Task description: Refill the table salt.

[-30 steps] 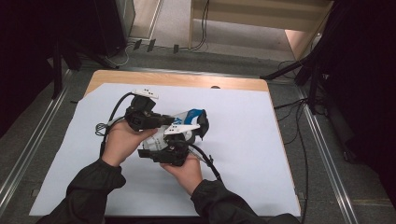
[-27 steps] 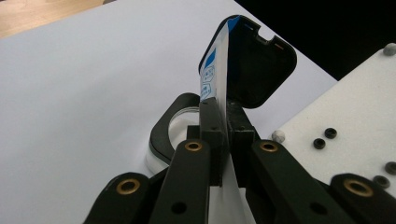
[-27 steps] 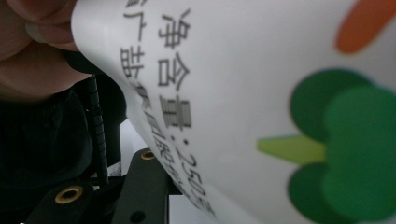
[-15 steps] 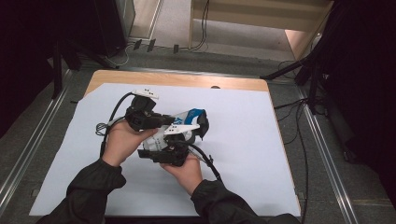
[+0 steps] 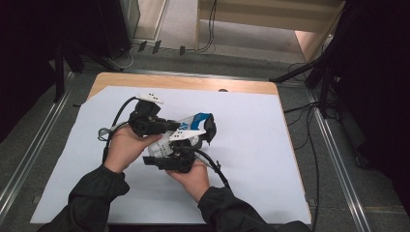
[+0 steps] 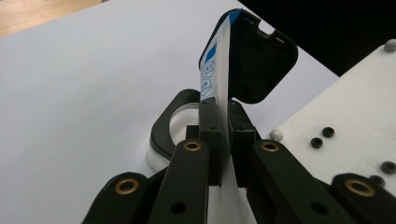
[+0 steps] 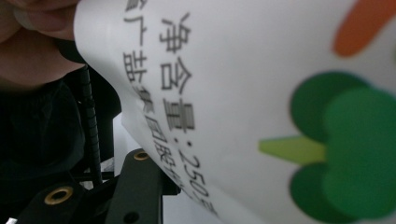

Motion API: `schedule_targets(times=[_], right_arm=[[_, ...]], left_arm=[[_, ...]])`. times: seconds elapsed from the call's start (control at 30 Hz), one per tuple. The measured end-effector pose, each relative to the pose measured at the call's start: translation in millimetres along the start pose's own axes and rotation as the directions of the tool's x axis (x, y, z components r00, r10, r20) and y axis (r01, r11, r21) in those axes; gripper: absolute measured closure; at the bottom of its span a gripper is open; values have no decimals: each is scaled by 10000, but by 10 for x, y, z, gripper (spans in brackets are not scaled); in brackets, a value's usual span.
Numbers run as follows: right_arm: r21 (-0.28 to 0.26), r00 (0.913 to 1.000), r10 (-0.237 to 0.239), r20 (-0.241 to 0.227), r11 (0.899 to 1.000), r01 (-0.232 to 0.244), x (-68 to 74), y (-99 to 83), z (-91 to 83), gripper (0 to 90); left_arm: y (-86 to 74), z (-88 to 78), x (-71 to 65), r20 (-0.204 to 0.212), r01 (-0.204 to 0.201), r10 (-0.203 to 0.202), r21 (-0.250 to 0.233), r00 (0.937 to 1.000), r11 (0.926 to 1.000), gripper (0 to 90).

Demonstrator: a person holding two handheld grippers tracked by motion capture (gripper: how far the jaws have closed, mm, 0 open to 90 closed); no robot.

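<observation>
A white and blue pouch (image 5: 192, 126) with a black flip lid (image 5: 211, 129) is held up over the white sheet between both hands. My left gripper (image 5: 169, 126) comes in from the left and is shut on the pouch's thin flat edge (image 6: 217, 70). Beyond its tips the lid (image 6: 257, 60) stands swung open above a black spout ring (image 6: 175, 122). My right gripper (image 5: 186, 146) sits below, at the pouch's body. In the right gripper view the printed pouch face (image 7: 243, 93) lies against one of its fingers (image 7: 137, 184) and hides the other.
A white sheet (image 5: 270, 159) covers most of the wooden table (image 5: 193, 83). Cables trail from both grippers over the sheet near the hands. Metal rails run along the table's left and right sides, and more cables lie on the floor at the right.
</observation>
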State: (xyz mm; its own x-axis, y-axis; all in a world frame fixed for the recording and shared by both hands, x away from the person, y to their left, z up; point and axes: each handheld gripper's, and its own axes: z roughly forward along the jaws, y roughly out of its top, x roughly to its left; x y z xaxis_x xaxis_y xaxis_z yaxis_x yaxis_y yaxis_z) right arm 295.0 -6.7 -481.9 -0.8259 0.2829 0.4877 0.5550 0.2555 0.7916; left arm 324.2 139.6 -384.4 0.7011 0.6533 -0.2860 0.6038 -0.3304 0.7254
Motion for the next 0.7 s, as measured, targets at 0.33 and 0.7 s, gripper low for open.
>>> schedule_targets(times=[0.33, 0.7], right_arm=[[221, 9990, -312, 315, 9993, 305, -21, -49, 25, 633], [448, 9949, -737, 692, 9965, 707, -48, -119, 60, 653]], left_arm=[[-65, -4, 78, 278, 203, -205, 87, 9994, 9998, 879], [-108, 10, 113, 529, 246, -257, 220, 9983, 9995, 854]])
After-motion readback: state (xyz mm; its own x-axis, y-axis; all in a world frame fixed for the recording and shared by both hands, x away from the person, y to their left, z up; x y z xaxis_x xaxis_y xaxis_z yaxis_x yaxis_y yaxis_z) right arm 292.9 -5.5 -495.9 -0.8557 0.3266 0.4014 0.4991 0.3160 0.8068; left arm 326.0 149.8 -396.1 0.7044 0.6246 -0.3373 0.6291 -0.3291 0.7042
